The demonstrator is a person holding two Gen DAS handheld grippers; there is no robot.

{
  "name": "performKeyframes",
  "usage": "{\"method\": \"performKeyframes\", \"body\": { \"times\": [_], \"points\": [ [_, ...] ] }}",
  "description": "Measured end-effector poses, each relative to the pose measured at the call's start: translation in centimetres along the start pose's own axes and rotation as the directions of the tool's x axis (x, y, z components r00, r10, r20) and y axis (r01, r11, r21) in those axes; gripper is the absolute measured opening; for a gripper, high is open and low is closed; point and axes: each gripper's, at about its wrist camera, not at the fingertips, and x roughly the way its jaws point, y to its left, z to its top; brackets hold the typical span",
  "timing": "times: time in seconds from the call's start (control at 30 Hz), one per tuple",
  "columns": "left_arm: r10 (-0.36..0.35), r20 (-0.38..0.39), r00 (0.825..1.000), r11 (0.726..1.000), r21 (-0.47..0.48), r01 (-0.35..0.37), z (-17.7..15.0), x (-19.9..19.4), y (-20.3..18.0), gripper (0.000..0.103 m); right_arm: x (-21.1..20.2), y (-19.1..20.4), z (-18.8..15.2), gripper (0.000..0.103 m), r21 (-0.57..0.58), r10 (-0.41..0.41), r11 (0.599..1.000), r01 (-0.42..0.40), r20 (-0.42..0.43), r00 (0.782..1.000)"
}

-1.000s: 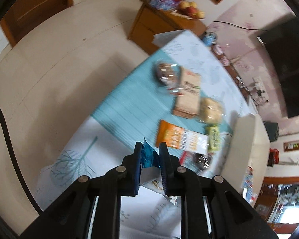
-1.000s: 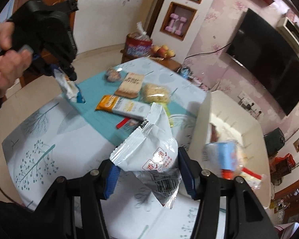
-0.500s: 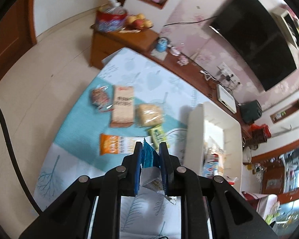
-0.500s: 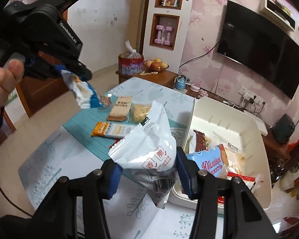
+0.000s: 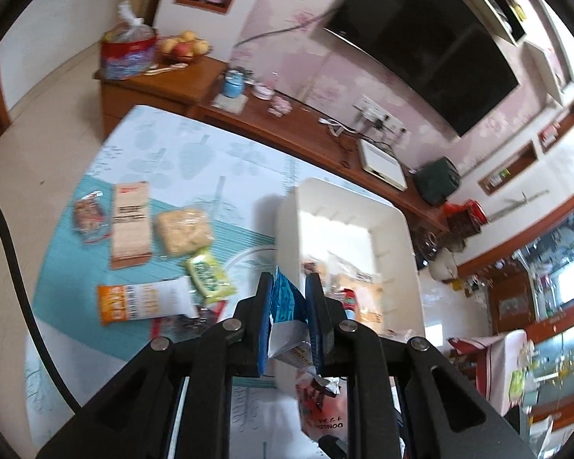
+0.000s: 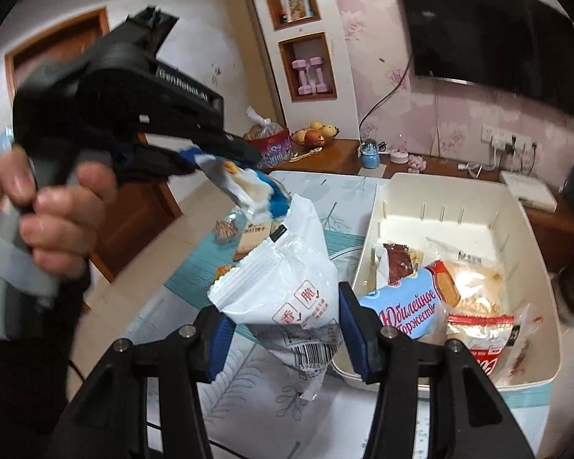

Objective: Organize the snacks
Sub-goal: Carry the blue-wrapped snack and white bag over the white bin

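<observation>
We are partway: several snacks lie in the white bin [image 6: 532,229], six remain on the surface [image 5: 164,153] – left tongs [image 5: 289,294] pinch a blue packet [image 5: 287,298], right tongs [image 6: 283,329] clasp a white bag [image 6: 283,279] (both beside the bin).

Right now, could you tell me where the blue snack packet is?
The blue snack packet is off the table, clamped in the left gripper, held up beside the white bin and just above the white bag in the right gripper.

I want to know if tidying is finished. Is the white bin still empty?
No, the white bin already holds several snack packets, including a blue biscuit pack.
</observation>
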Motion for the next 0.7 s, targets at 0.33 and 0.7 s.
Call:
{"method": "performKeyframes", "body": {
  "times": [0.33, 0.7],
  "points": [
    [-0.077, 0.032, 0.997, 0.992, 0.103, 0.074, 0.1, 2.1, -3.4, 0.015, -0.3, -5.2, 0.0, 0.050, 0.183, 0.023, 0.983, -0.023, 0.004, 1.000],
    [-0.114, -0.038, 0.993, 0.969, 0.218, 0.120, -1.5, 6.3, -6.8, 0.015, -1.2, -11.0, -0.3, 0.052, 0.306, -0.088, 0.949, 0.079, 0.014, 0.996]
  ]
}}
